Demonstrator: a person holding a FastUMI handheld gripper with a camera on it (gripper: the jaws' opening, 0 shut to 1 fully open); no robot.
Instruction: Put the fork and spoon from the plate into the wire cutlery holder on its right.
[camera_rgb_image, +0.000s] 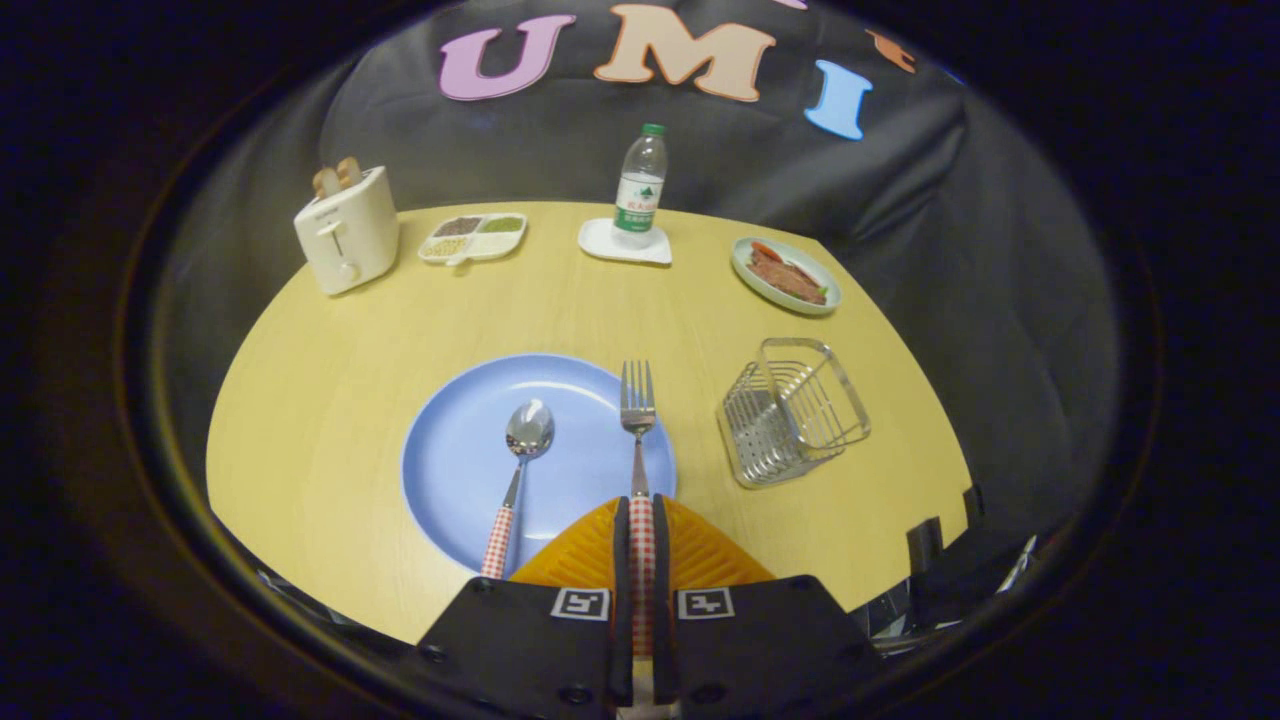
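Note:
A blue plate (455, 470) lies on the yellow table just ahead of my fingers. My gripper (641, 520) is shut on the fork (637, 420) by its red-checked handle; the tines point away from me and the fork hangs over the plate's right part. The spoon (520, 450), with the same checked handle, lies on the plate to the left of the fork. The wire cutlery holder (795, 410) stands on the table to the right of the plate, holding nothing.
At the back of the table stand a white toaster (347, 240) with toast, a divided snack tray (473, 238), a water bottle (640, 190) on a white coaster, and a small plate of food (786, 275). The table's right edge runs close behind the holder.

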